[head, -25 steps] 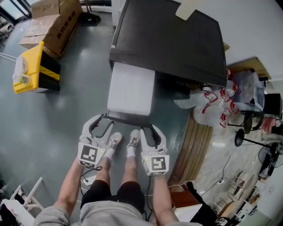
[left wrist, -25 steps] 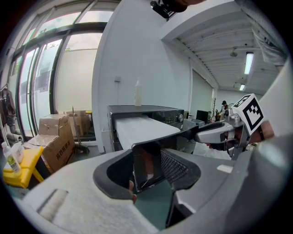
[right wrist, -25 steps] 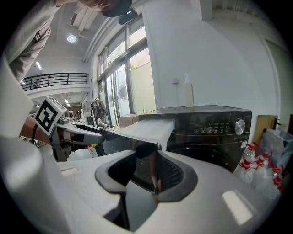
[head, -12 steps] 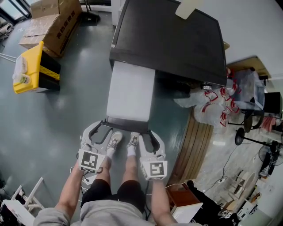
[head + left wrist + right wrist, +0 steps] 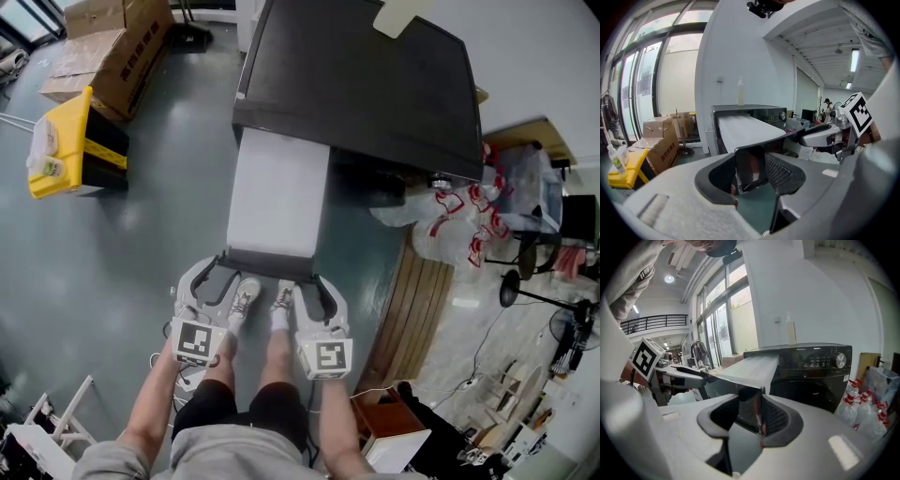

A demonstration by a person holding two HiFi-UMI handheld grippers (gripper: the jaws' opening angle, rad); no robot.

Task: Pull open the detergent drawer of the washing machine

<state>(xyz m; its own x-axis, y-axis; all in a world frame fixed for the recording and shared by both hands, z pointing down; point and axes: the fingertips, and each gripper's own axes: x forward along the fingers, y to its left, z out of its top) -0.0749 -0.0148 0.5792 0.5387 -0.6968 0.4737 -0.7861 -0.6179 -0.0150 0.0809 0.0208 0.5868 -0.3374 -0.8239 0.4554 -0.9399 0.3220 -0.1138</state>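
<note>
Dark matt washing machine (image 5: 366, 84) top; drawer (image 5: 279, 192) smooth white plastic, glossy dark front; floor (image 5: 94, 253) smooth, faintly sheened; boxes (image 5: 112, 42) cardboard.

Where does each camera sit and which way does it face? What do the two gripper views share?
Head view: on the person's head, facing steeply down at the black washing machine and its long white drawer; forearms, legs, left gripper and right gripper show.
Left gripper view: on the left gripper, facing along jaws shut on the drawer's dark front panel; right gripper at right.
Right gripper view: on the right gripper, jaws on that panel; left gripper at left.
Shared: panel, drawer, machine.
</note>
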